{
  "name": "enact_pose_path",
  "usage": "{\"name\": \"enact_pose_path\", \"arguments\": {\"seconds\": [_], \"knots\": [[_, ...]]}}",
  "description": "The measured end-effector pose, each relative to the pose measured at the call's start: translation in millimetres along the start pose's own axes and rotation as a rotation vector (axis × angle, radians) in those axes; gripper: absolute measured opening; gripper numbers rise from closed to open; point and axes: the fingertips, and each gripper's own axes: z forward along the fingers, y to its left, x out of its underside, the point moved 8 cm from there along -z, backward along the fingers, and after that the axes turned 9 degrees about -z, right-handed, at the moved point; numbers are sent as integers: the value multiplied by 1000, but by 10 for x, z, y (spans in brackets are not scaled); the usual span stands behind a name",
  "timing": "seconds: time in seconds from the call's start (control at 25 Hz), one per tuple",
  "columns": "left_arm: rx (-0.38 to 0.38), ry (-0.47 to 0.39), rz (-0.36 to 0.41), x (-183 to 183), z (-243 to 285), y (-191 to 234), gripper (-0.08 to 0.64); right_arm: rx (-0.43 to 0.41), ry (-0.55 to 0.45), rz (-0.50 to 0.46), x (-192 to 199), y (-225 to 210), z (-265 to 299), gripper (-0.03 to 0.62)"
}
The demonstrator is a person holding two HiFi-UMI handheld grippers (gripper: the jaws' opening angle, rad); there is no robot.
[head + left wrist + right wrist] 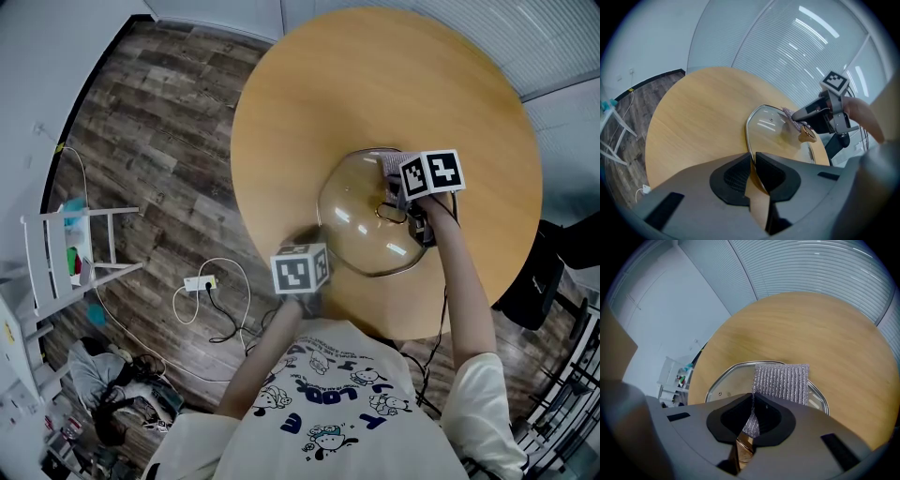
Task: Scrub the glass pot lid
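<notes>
The glass pot lid [366, 220] with a steel rim lies on the round wooden table [309, 103], near its front edge. My left gripper [319, 251] is shut on the lid's near-left rim [749, 140]. My right gripper [401, 192] is shut on a grey ribbed scrubbing cloth [780, 383], which lies flat on the glass [736, 380] by the lid's brass-coloured knob [806, 135]. In the left gripper view the right gripper [799, 117] presses the cloth [790, 115] down on the lid's far side.
A white folding rack [70, 253] stands on the wood floor at the left. A white power strip with cables [202, 284] lies on the floor near the table. A black chair [534, 286] stands at the table's right edge.
</notes>
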Motion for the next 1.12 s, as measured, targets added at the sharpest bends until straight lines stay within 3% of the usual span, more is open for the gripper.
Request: {"name": "enact_pose_path", "arguments": {"seconds": [1.12], "knots": [[-14, -12, -2, -4, 0, 11, 41, 56, -16, 84, 352, -337, -194, 38]]}}
